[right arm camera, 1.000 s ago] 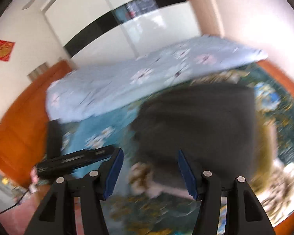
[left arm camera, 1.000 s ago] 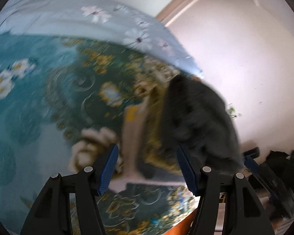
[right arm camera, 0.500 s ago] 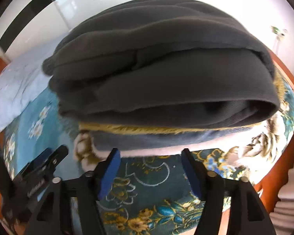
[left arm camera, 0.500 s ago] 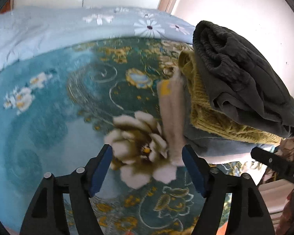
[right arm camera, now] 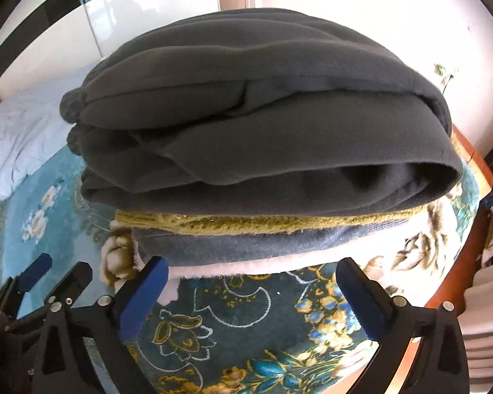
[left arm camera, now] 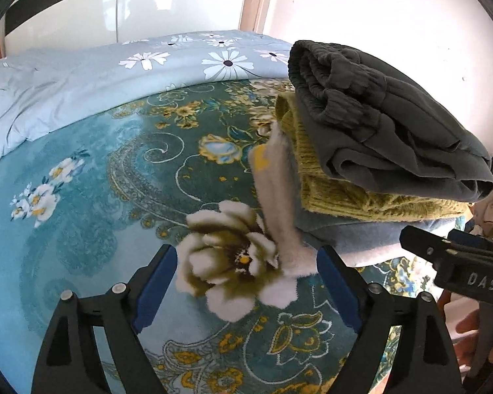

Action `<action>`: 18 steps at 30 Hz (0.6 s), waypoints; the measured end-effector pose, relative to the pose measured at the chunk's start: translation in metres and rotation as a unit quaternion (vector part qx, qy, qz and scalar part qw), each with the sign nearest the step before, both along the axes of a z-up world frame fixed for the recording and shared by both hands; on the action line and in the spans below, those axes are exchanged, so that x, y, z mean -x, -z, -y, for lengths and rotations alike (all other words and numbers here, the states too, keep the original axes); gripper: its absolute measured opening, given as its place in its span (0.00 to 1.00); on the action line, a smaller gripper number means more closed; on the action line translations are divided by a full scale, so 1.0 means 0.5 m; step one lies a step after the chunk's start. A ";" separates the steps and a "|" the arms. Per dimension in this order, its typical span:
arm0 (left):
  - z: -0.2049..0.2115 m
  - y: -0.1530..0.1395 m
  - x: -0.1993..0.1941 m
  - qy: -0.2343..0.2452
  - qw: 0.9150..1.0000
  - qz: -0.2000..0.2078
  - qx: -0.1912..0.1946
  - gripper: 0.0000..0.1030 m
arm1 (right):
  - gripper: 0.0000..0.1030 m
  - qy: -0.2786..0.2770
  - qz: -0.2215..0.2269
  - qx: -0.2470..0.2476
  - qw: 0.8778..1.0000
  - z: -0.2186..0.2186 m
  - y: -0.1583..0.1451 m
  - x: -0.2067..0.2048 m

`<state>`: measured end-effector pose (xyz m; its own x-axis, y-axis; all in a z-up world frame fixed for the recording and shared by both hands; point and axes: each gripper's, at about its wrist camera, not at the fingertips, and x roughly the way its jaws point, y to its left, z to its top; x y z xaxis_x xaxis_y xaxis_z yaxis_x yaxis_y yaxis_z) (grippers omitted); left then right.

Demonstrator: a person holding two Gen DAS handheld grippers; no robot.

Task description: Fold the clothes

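Evidently the folding is largely done: a stack of folded clothes [right arm camera: 256,164] sits on the teal floral bedspread [left arm camera: 121,203], near the bed's edge and well apart from the pale blue daisy-print quilt [left arm camera: 92,75] bunched further back. I judge the pile was built at this corner so each finished piece could be laid on top within easy reach, leaving the middle of the bed free for spreading.

On top lies a thick dark grey fleece garment [left arm camera: 387,121], folded several times, its ribbed cuffs or waistband turned towards the left wrist view. Under it is a mustard-yellow knitted sweater [left arm camera: 345,193], then a grey-blue soft garment [right arm camera: 246,243], and at the bottom a pale pink fluffy piece [left arm camera: 279,203] whose edge sticks out past the others. The layers are roughly aligned, though the grey top overhangs and looks bulky.

The left gripper [left arm camera: 246,279] has its jaws spread wide and holds nothing, facing the pile's side. The right gripper [right arm camera: 256,295] is likewise spread and empty, just short of the pile's front edge.
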<state>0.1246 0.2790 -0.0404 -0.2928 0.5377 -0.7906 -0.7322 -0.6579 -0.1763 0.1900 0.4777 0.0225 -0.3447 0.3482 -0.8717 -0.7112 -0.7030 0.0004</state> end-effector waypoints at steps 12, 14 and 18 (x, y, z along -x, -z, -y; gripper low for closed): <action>0.042 0.001 0.025 -0.028 0.998 0.036 -0.042 0.94 | 1.00 -0.042 0.039 -0.073 0.996 0.068 -0.004 0.063; 0.049 0.000 0.029 -0.036 0.997 0.035 -0.051 0.94 | 1.00 -0.049 0.044 -0.078 0.995 0.079 -0.005 0.068; 0.059 0.004 0.039 -0.053 0.996 0.036 -0.057 0.94 | 1.00 -0.053 0.047 -0.089 0.994 0.090 -0.009 0.076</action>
<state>0.1053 0.2497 -0.0425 -0.2965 0.5951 -0.7469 -0.6429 -0.7027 -0.3047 0.1518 0.4325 0.0270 -0.3076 0.4652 -0.8301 -0.6245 -0.7568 -0.1927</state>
